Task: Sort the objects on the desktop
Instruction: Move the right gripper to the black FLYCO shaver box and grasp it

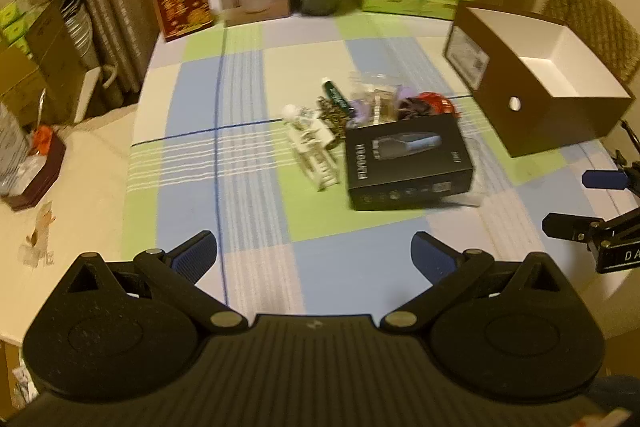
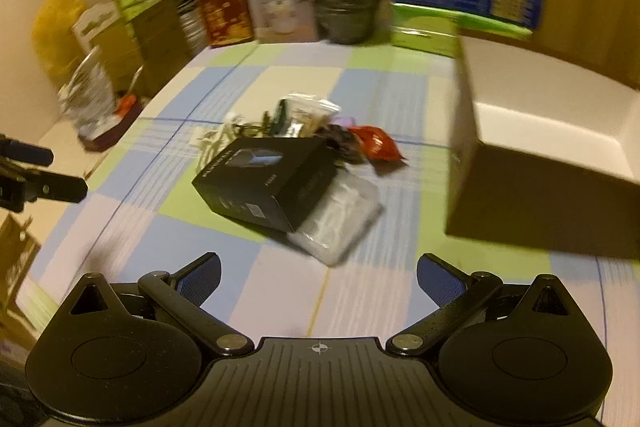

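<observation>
Black box (image 1: 408, 163) lid: brand reads "FLYCO" or similar, letters blurred. "DA" on black clamp (image 1: 618, 257) at right edge. Other box print unreadable.

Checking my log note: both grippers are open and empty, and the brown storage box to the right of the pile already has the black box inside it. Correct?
Not quite. The black box lies on the tablecloth beside the brown storage box, whose interior shows empty in the left wrist view. The rest holds.
</observation>
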A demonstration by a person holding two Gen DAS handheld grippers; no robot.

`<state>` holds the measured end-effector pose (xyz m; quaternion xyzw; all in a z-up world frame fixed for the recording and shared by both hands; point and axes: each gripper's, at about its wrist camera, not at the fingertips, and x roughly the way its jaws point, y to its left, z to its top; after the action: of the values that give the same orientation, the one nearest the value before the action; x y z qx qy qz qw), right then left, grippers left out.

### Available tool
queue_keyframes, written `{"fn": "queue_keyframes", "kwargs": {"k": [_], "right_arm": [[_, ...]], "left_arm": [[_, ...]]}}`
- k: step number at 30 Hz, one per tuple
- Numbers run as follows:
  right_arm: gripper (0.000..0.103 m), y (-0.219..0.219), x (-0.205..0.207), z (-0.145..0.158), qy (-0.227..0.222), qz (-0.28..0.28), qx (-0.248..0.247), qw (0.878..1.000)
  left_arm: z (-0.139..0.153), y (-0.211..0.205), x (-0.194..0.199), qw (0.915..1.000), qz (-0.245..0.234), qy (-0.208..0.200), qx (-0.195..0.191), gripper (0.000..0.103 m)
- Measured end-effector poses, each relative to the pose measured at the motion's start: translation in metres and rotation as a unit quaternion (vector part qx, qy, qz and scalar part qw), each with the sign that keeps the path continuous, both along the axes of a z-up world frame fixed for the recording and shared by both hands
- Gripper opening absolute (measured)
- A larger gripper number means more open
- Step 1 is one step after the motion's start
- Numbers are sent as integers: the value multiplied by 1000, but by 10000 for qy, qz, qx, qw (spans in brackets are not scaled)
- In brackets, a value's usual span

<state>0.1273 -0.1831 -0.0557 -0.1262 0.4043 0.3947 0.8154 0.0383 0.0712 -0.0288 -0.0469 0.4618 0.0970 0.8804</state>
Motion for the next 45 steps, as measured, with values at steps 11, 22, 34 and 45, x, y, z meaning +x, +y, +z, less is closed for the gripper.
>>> {"fn": "queue_keyframes", "kwargs": {"k": [11, 22, 34, 45], "right_arm": [[101, 38, 46, -19, -148, 1233, 58, 9922], [101, 71, 71, -32, -161, 2178, -15, 9759], [88, 86, 75, -55, -376, 2744, -82, 9608], [79, 67, 36, -44, -404, 2538, -54, 9664]], "left_arm": [[-11, 31, 3, 9965, 805, 236, -30, 102], [-18, 38, 12, 9911, 1256, 442, -54, 102], [-27, 46, 13, 9861, 1532, 645, -44, 102], [-33, 48, 14, 9882, 1373, 674, -88, 102]]}}
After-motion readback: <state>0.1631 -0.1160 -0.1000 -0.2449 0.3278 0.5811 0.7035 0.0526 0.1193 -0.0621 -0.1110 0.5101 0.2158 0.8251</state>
